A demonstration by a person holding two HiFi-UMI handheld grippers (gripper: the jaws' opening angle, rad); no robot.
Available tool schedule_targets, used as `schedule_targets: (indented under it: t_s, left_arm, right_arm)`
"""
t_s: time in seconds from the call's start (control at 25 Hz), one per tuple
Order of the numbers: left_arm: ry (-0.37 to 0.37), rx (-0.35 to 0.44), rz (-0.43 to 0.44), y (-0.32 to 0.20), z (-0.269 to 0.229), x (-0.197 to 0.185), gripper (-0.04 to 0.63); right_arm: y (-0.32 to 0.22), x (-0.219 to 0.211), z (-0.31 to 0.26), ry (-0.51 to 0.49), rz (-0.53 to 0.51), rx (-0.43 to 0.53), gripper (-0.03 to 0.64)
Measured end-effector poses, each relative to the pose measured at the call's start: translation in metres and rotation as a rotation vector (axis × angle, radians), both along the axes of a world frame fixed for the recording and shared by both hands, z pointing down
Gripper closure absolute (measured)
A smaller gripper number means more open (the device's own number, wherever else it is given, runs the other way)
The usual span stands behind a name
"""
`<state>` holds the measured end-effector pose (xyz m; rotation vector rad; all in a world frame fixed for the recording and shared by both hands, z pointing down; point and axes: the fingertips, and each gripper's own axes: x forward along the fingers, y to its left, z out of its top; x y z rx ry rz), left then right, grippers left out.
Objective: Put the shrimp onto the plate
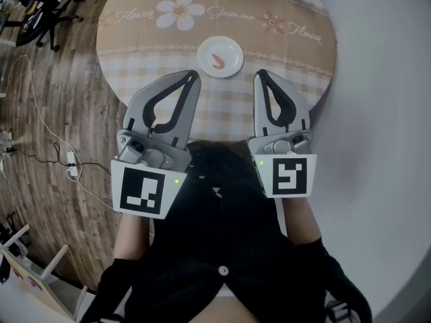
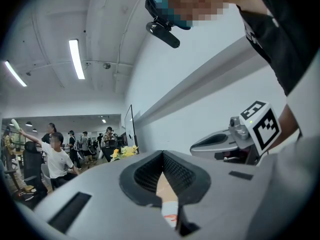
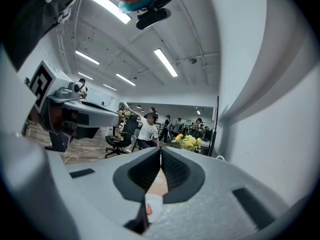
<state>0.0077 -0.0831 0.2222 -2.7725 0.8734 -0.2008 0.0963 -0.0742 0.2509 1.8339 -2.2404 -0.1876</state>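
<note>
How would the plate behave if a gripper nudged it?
The plate looks small and shallow, so it would probably slide on the tablecloth rather than tip. The shrimp lying loose on it might skid toward the rim.

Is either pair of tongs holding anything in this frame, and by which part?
Nothing is held. The left tongs and right tongs are both shut and empty; the shrimp lies on the plate.
</note>
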Motion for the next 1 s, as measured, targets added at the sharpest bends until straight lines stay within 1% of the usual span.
schedule_targets:
  t_s: [0.28, 0.52, 0.64, 1.0]
  left_arm:
    - [0.0, 0.002, -0.008, -0.0031, -0.0007, -0.0024, 0.594]
    - [-0.005, 0.008, -0.016, -0.0052, -0.0004, -0.003, 0.594]
    - [-0.005, 0.008, -0.024, -0.0064, 0.0003, -0.0044, 0.593]
    - [-0.003, 0.003, -0.03, -0.0077, 0.0021, -0.0043, 0.594]
  right_arm:
    - [-0.0004, -0.0001, -0.0001, 0.018, -0.004, -0.005, 0.614]
    - [-0.002, -0.0026, -0.0018, 0.046, -0.023, 0.008, 0.614]
    - [-0.0017, -0.0022, 0.0021, 0.047, -0.023, -0.011, 0.615]
    - [-0.0019, -0.0036, 0.0025, 0.057, -0.033, -0.011, 0.615]
